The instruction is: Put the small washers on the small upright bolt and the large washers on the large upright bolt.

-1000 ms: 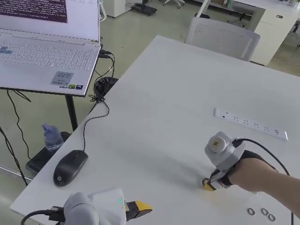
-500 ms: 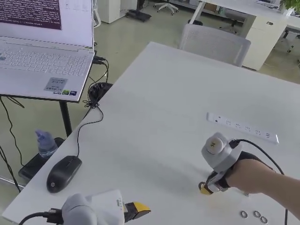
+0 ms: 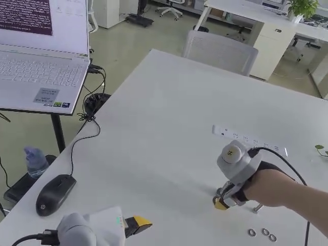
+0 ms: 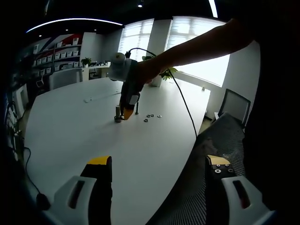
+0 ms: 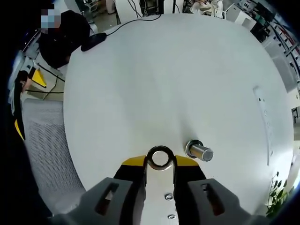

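My right gripper point(image 5: 160, 165) is shut on a large steel washer point(image 5: 160, 149), which it holds flat just left of the large upright bolt point(image 5: 199, 152). In the head view a hand holds this right gripper point(image 3: 222, 203) low over the table, with the small upright bolt point(image 3: 258, 207) just to its right. Three loose washers point(image 3: 264, 233) lie on the table beyond it. My left gripper point(image 4: 159, 161) stands open with nothing between its jaws, far back at the table's near corner point(image 3: 134, 224). From there I see the large bolt point(image 4: 117, 114), the small bolt point(image 4: 137, 110) and the loose washers point(image 4: 152, 116).
A white power strip point(image 3: 248, 139) lies behind the bolts. A black mouse point(image 3: 51, 187) with its cable sits at the table's left edge. An open laptop point(image 3: 41, 72) stands on a side stand, and a grey chair point(image 3: 220, 51) at the far edge.
The head camera has turned, so the whole picture slid left. The right gripper stays low beside the bolts with the washer in it. The left gripper has not moved.
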